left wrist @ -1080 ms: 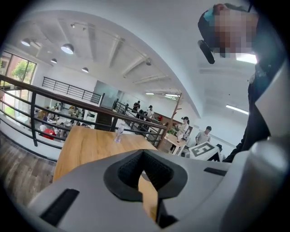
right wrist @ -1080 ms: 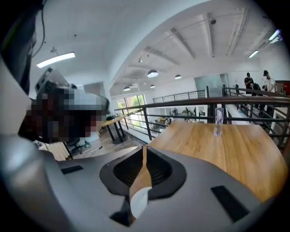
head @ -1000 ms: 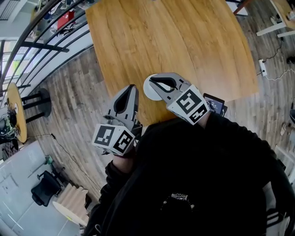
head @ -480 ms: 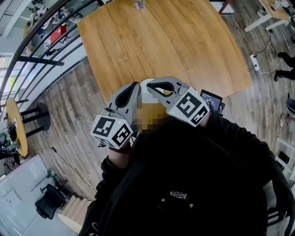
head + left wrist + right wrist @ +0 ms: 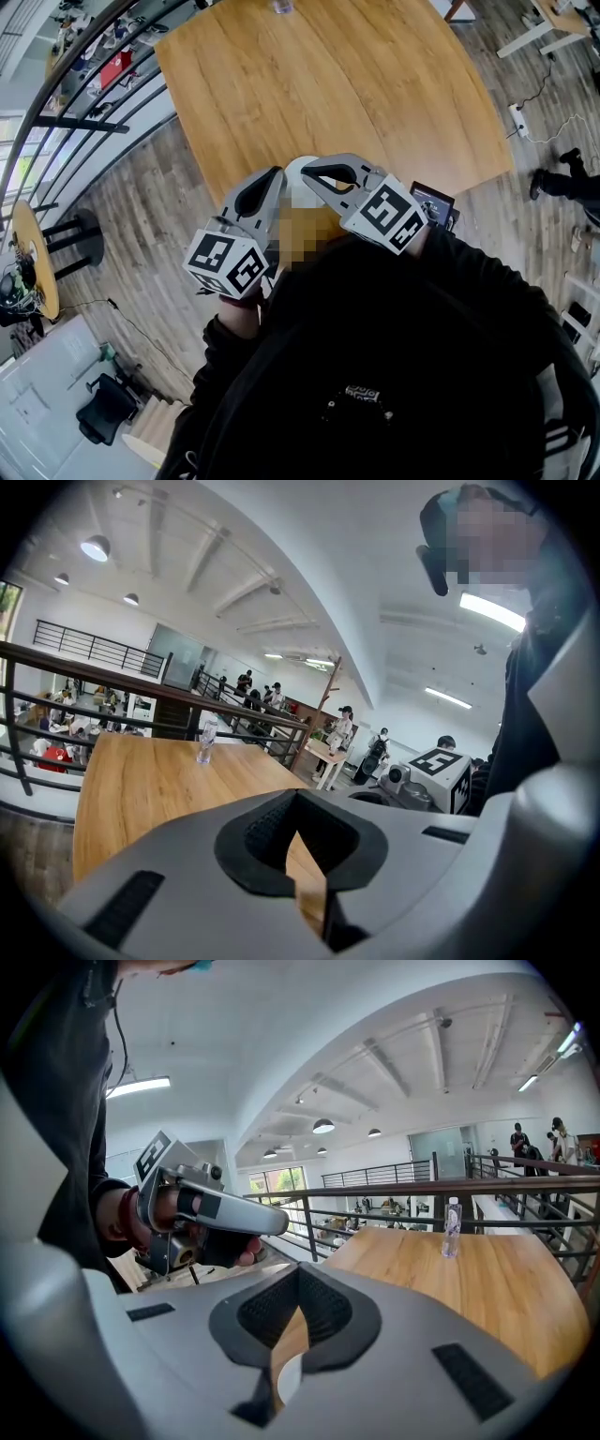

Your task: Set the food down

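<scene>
Two grey moulded-plastic tools are held close together over the near edge of the tabletop (image 5: pixel 328 84), a broad slab of warm, honey-coloured wood with long straight grain and a rounded corner. Each tool carries a white cube printed with black square markers at its back end.

The left tongs (image 5: pixel 273 175) are closed. Their smooth, curved grey shells meet at the front and enclose a diamond-shaped hollow lined with dark ribbed rubber. Nothing sits in that hollow, and only a thin strip of wood grain shows through the slit.

The right tongs (image 5: pixel 307 171) are closed as well, with the same ribbed black lining and no object pinched in it. A pale curved shape shows through their slit.

That shape is the white disc (image 5: pixel 292 180), flat, round and matte. It lies on the wood just inside the near edge, directly under the tip of the right tongs and just beside the left ones. From here I cannot tell what it holds, or whether the tongs touch it.

Far across the tabletop a clear plastic bottle (image 5: pixel 452 1227) stands upright, slim and ridged. Beyond the wood runs a black metal railing (image 5: pixel 94 103) of thin curved bars, above a floor (image 5: pixel 159 216) of grey-brown planks. The person wears a loose black sleeve (image 5: pixel 422 356) of soft fabric.
</scene>
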